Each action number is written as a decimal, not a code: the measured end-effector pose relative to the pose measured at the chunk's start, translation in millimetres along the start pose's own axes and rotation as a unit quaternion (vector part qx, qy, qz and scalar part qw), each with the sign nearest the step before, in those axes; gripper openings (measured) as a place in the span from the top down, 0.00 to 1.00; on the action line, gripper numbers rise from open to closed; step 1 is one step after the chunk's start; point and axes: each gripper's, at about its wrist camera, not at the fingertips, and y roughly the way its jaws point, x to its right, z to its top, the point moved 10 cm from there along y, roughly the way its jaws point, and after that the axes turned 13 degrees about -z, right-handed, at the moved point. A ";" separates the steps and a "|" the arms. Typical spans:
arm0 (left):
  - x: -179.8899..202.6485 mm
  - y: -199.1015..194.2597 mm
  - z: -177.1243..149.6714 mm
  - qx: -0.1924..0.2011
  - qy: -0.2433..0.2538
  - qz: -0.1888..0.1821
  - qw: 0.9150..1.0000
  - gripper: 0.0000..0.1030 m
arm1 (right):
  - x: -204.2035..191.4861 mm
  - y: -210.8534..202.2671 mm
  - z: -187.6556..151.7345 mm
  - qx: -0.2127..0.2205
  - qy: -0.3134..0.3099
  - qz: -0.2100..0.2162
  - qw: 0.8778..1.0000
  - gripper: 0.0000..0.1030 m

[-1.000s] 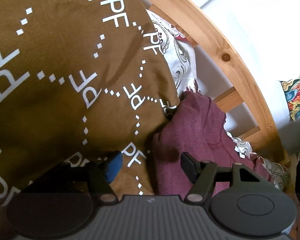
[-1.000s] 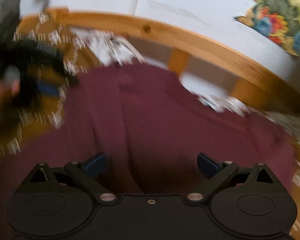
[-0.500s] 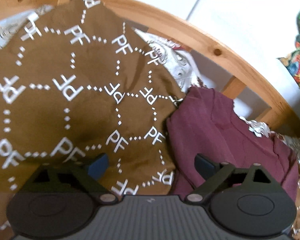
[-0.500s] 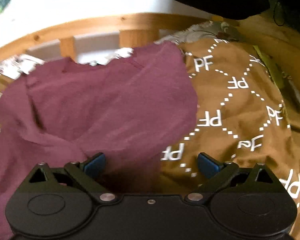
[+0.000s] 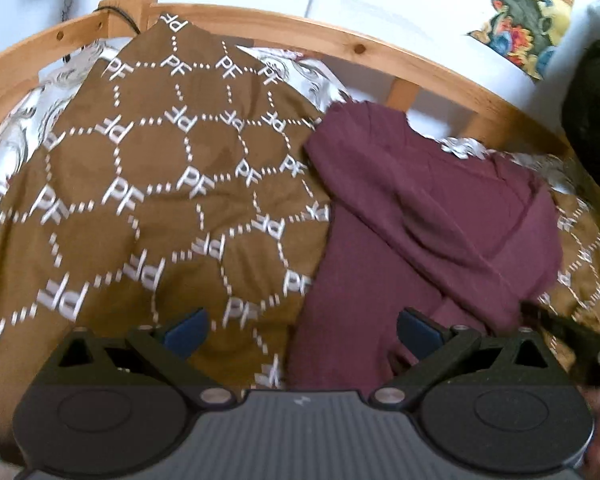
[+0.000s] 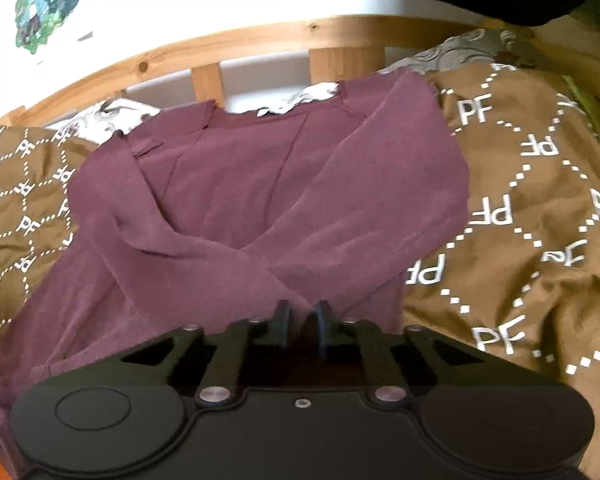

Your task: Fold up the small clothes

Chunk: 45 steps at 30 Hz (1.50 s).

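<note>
Item: maroon long-sleeved top (image 6: 260,200), one piece. Lies centre of the right wrist view and right of centre in the left wrist view (image 5: 420,232), spread on a brown bedspread (image 5: 140,208) printed with white "PF" lettering, neckline toward the wooden bed rail (image 6: 228,46) in the upper frame. Both sleeves are folded inward and cross over the chest.

Handling (judged): thin, soft knit; light, limp, no stiffness to hold a crease unaided. Likely to sag and drag when lifted by one point; clings somewhat to the bedspread, not slippery. Not fragile.

Where to take hold (judged): hem corners or shoulder seams, pinching through all layers so the crossed sleeves stay put; a two-point lift suits the next fold.

Right gripper (image 6: 302,322): fingers drawn almost together at lower centre, with maroon cloth apparently pinched between them near the sleeve crossing.

Left gripper (image 5: 300,330): fingers spread wide, holding nothing, poised above the garment's left edge where it meets the bedspread.

Also present: pale patterned sheet (image 5: 312,76) along the rail.
</note>
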 end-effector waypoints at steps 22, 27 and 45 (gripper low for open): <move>5.0 40.4 -32.2 -0.014 0.010 -0.030 0.999 0.01 | -19.9 -7.4 25.7 0.097 -0.059 -0.009 0.994 0.10; 3.3 50.3 -37.7 -0.034 0.009 -0.022 0.999 0.01 | -58.3 20.5 37.9 0.114 -0.100 0.003 0.988 0.04; 26.9 36.8 -27.5 -0.002 0.056 -0.071 0.996 0.01 | -15.8 0.3 15.6 0.044 -0.004 0.015 0.999 0.01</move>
